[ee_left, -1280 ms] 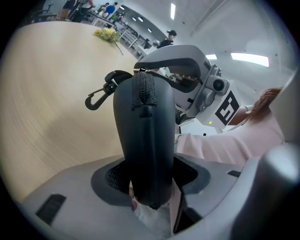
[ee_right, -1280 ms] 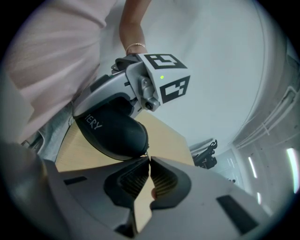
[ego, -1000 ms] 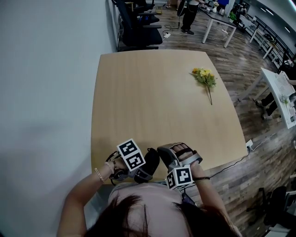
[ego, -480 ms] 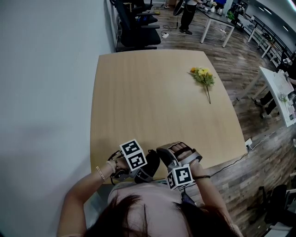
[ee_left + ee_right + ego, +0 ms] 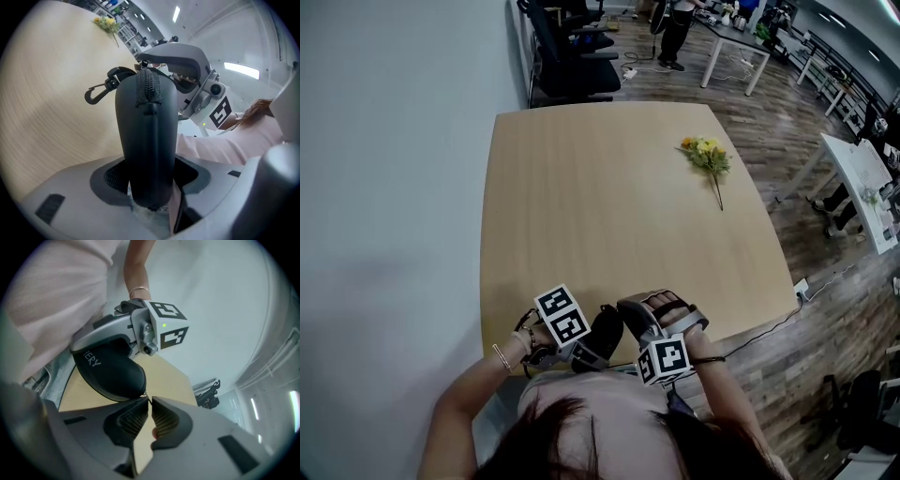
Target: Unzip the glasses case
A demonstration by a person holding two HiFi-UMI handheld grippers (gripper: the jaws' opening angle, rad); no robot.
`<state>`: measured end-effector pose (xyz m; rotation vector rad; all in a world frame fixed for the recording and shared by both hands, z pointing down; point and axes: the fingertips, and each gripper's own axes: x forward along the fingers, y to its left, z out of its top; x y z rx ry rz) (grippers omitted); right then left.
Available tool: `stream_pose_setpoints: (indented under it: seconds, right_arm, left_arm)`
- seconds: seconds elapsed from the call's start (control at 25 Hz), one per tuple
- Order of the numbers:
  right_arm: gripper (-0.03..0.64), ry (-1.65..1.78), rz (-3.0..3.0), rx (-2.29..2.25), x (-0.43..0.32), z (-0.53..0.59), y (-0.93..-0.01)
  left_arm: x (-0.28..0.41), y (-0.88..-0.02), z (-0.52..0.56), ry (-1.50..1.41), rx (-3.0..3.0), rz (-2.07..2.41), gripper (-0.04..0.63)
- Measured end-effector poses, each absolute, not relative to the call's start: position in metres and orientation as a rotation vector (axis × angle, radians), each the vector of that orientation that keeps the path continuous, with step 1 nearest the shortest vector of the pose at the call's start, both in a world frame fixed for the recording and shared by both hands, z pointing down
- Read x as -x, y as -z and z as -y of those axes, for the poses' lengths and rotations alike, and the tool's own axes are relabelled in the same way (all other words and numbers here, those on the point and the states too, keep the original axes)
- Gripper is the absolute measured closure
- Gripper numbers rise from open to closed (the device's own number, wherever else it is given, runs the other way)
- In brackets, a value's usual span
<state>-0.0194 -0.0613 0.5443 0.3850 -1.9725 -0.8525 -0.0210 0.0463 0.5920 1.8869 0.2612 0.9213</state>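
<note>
Left gripper view: the left gripper (image 5: 150,186) has its fingers (image 5: 112,177) clenched around one end of a black, oval, hard-shell glasses case (image 5: 147,136), held at the near edge of a pale wooden surface (image 5: 609,216). The right gripper (image 5: 149,401) has its fingers (image 5: 165,420) pinched together at the case's far, zippered end.

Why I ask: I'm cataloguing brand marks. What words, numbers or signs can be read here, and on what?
"ERY": pale letters on the black glasses case, in the right gripper view; any letters before them are out of sight.
Marker cubes: black-and-white square patterns, no words.
Print on the white desk: too small to read.
</note>
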Motion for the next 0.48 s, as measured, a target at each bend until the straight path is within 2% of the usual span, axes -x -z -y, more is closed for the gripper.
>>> stream_pose_setpoints:
  seconds: [0.48]
  right_arm:
    - [0.591, 0.757, 2.023, -0.507, 0.014, 0.08, -0.542]
  left_arm:
    - [0.021, -0.584, -0.017, -0.645, -1.957, -0.124, 0.345]
